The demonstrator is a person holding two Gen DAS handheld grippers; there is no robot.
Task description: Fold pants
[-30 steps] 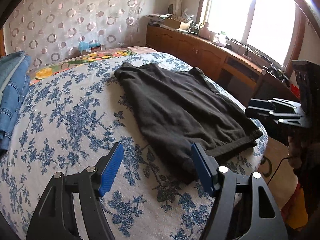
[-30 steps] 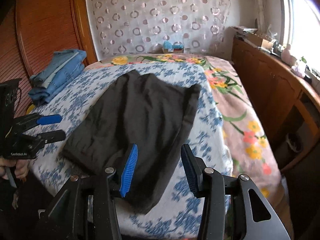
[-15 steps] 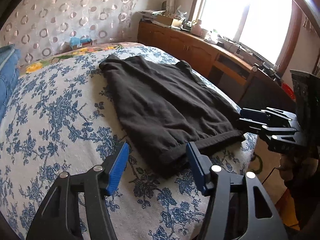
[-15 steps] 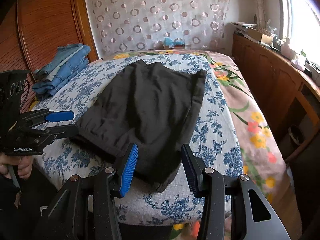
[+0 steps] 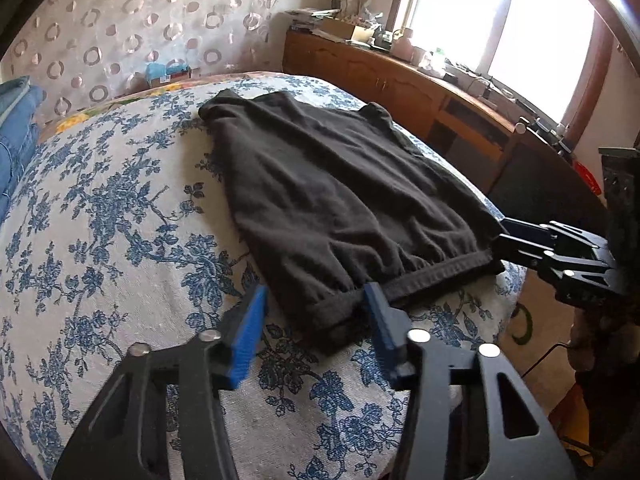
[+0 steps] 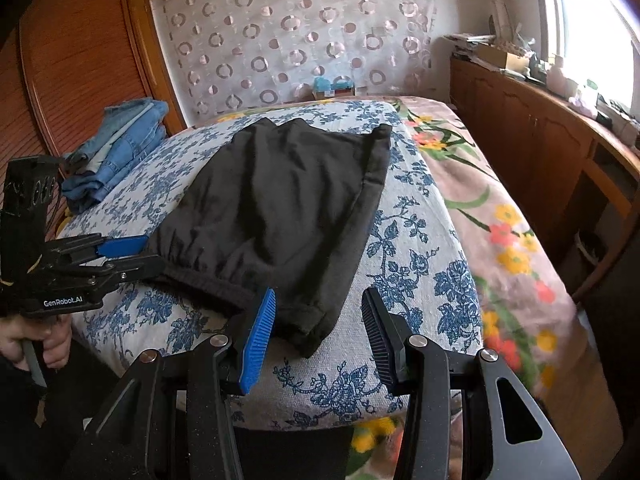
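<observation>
Black pants (image 5: pixel 336 200) lie flat on the blue-flowered bed cover (image 5: pixel 120 208), waistband towards me; they also show in the right wrist view (image 6: pixel 280 204). My left gripper (image 5: pixel 316 312) is open, its jaws on either side of the near left waistband corner, just above the cloth. My right gripper (image 6: pixel 318 312) is open around the near right waistband corner. Each gripper also appears side-on in the other's view, the right one (image 5: pixel 508 240) and the left one (image 6: pixel 136 252), both at the waistband's ends and open.
A stack of folded blue jeans (image 6: pixel 116 148) lies at the bed's far left. A wooden cabinet (image 5: pixel 400 84) with clutter runs along the window wall on the right. The bed edge (image 6: pixel 320 412) is just below my grippers.
Both grippers have moved forward and down to the waistband corners. The jaws stayed open.
</observation>
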